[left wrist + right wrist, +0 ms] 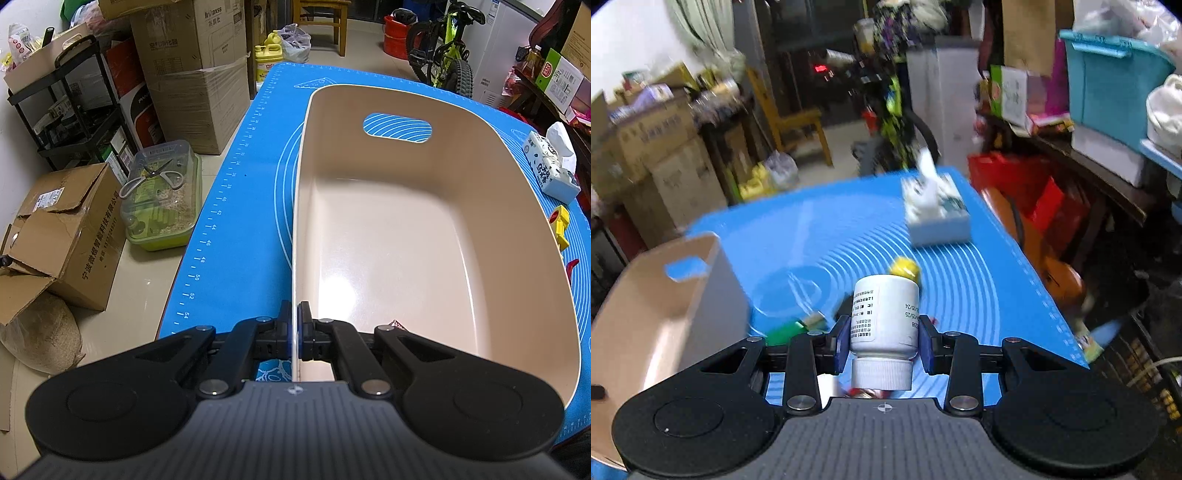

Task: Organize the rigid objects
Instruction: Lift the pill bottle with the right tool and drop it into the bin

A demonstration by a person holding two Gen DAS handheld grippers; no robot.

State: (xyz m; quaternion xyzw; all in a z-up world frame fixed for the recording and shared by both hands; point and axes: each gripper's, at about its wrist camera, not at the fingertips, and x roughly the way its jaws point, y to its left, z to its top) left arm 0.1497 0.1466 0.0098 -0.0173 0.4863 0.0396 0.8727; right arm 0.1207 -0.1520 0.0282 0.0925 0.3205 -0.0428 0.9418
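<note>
A beige plastic bin with a handle cut-out stands on the blue mat. My left gripper is shut on the bin's left wall rim. The inside of the bin shows nothing in it. In the right wrist view my right gripper is shut on a white pill bottle, cap toward the camera, held above the mat. The bin stands to its left. A yellow toy lies behind the bottle and a green object lies left of it. The view is blurred.
A tissue pack and a yellow-red toy lie right of the bin. The tissue pack sits at the far right of the mat. Cardboard boxes, a clear container and a bicycle stand around the table.
</note>
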